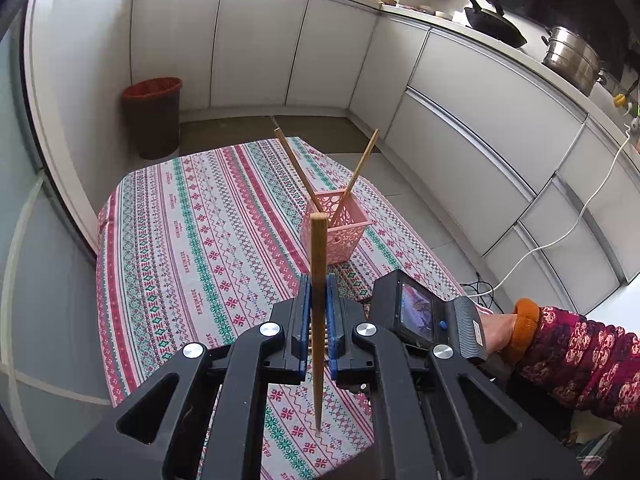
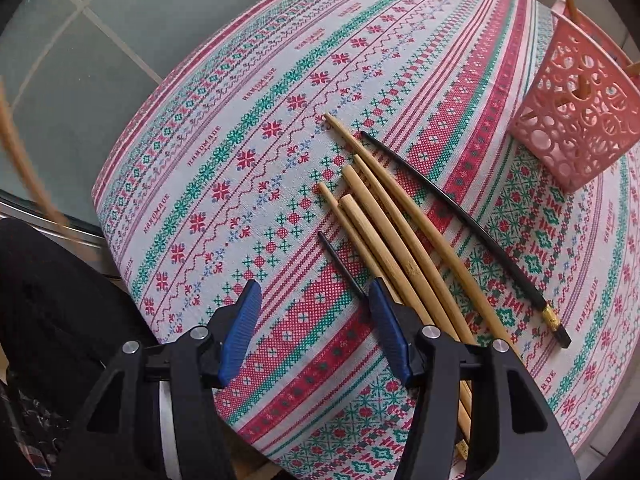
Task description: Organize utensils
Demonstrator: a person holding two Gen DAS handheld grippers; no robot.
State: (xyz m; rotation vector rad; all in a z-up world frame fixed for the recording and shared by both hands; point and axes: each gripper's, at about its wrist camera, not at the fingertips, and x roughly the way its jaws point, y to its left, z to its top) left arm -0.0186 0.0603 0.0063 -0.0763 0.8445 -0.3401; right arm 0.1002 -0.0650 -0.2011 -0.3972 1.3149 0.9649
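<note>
A broad stretch of patterned tablecloth [image 2: 248, 128] lies bare across the left and centre of the right wrist frame, open to the cloth's edge. Right of centre, a fan of bamboo chopsticks [image 2: 384, 220] and two black chopsticks [image 2: 460, 216] covers the cloth, running under the right-hand finger. At upper right the pink lattice basket [image 2: 576, 112] stands apart from them, its mouth crossed in the left wrist frame by two leaning chopsticks [image 1: 294, 166].

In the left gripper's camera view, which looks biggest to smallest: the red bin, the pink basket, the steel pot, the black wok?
1. Red bin
2. Pink basket, close behind; it sits nearer the camera, so its true size is unsure.
3. Steel pot and black wok: they look about alike, so no ranking.
</note>
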